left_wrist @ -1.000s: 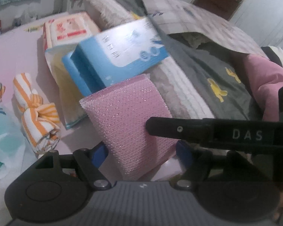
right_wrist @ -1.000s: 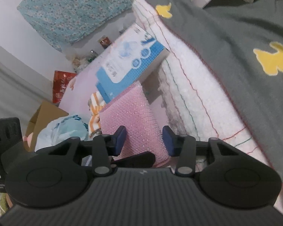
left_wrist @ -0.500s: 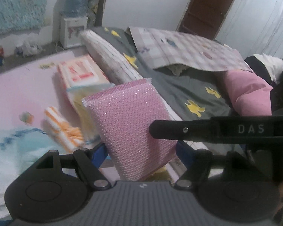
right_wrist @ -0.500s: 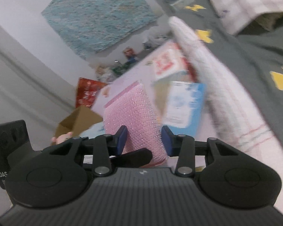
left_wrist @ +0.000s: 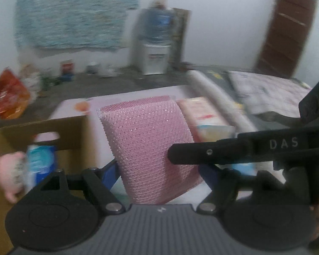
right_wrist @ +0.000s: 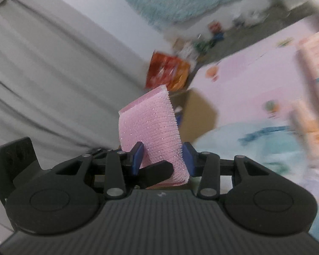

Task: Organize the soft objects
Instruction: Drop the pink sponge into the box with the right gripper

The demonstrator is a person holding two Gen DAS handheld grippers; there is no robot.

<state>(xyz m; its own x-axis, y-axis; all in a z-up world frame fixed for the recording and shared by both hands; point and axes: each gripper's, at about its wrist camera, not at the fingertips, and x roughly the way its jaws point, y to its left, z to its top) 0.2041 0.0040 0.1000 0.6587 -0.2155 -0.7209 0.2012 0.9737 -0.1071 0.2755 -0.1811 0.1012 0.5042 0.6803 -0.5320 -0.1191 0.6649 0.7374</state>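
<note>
Both your grippers clamp the pink sponge pad [left_wrist: 151, 146]: left gripper [left_wrist: 159, 170] across its wide face; its jaws have just eased slightly wider, pad between them. Right gripper [right_wrist: 162, 157] pinches the narrow edge. The pad is aloft, just beside the cardboard box [left_wrist: 74, 131]. It looks light, squashy and textured, so slip seems unlikely; grip low, near the base. Both grippers are angled downward, crossing at the pad.

Pink mesh scrubbing sponge [left_wrist: 151, 146] sits centre, between both grippers' jaws. Open brown cardboard box [left_wrist: 42, 133] to its left, holding a blue-and-white pack [left_wrist: 41, 163]. Pink-and-white wrapped packet [left_wrist: 204, 116] right, on pink floor mat [left_wrist: 125, 95]. White water dispenser [left_wrist: 156, 46] far behind.
</note>
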